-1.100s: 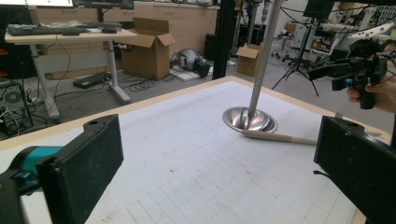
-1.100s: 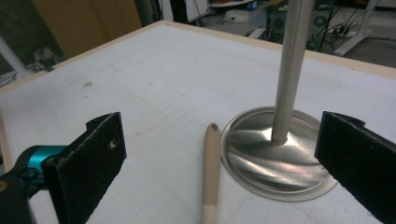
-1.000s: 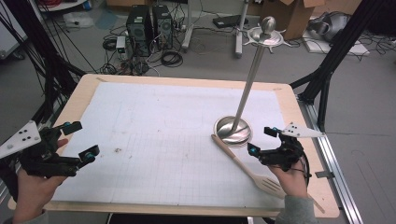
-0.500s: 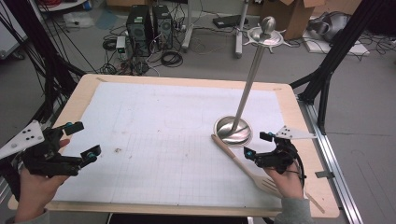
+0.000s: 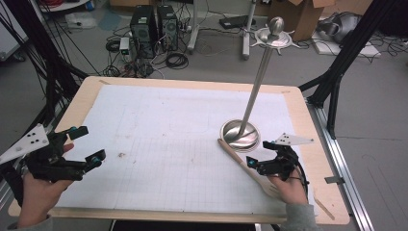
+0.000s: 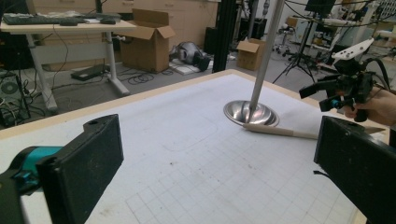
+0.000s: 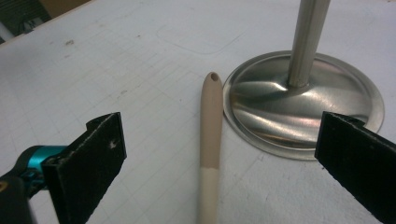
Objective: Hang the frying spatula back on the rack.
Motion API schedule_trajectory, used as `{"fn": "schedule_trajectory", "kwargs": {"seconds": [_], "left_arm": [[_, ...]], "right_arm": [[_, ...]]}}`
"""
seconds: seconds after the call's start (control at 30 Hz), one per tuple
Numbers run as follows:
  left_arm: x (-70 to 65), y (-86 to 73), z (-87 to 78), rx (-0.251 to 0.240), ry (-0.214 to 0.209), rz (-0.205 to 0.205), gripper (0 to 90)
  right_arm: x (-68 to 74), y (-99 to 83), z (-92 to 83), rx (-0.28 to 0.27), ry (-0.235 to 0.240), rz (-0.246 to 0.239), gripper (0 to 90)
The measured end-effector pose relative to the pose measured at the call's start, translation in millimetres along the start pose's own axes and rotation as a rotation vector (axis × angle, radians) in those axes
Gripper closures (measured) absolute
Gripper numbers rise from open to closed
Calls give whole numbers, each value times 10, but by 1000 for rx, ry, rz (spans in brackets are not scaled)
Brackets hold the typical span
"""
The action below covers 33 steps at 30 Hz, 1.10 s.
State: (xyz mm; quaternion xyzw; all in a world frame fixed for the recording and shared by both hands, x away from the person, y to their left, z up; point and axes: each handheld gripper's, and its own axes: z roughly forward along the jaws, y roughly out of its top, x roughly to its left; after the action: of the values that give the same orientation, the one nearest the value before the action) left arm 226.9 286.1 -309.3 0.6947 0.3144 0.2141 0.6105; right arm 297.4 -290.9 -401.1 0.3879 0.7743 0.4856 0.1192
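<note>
Right gripper view: right gripper (image 7: 219, 154) open, jaws straddling wooden spatula (image 7: 209, 135) handle beside steel stand base (image 7: 303, 105); left gripper (image 5: 82, 144) open, well apart.

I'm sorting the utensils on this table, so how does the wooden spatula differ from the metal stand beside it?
The wooden spatula lies flat on the white mat, while the metal stand rises upright from a round base. The spatula is pale, matte wood with a small hole at its handle end; the stand is shiny, reflective metal. The spatula's handle sits between the open jaws of the right gripper; the stand is not gripped. Both rest on the same mat, the handle tip close by the base.
</note>
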Motion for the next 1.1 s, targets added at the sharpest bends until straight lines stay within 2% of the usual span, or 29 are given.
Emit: {"fn": "schedule_trajectory", "kwargs": {"seconds": [0.23, 0.4, 0.43, 0.47, 0.9, 1.0, 1.1], "left_arm": [[13, -12, -1, 5, 2, 0, 18], [17, -17, 10, 3, 6, -2, 18], [16, -22, 22, 5, 6, -4, 18], [15, -25, 28, 6, 6, -5, 18], [29, -41, 37, 10, 9, -11, 18], [33, -43, 36, 9, 12, -13, 18], [38, -45, 37, 11, 13, -12, 18]], "right_arm": [[-19, -67, 56, 22, 1, 2, 9], [-13, -94, 93, 46, -8, -10, 9], [-8, -98, 117, 56, -15, -32, 9], [1, -100, 120, 63, -16, -29, 9], [20, -184, 200, 102, -2, -60, 9], [19, -210, 219, 113, 1, -60, 50], [33, -217, 227, 118, -13, -74, 50]]}}
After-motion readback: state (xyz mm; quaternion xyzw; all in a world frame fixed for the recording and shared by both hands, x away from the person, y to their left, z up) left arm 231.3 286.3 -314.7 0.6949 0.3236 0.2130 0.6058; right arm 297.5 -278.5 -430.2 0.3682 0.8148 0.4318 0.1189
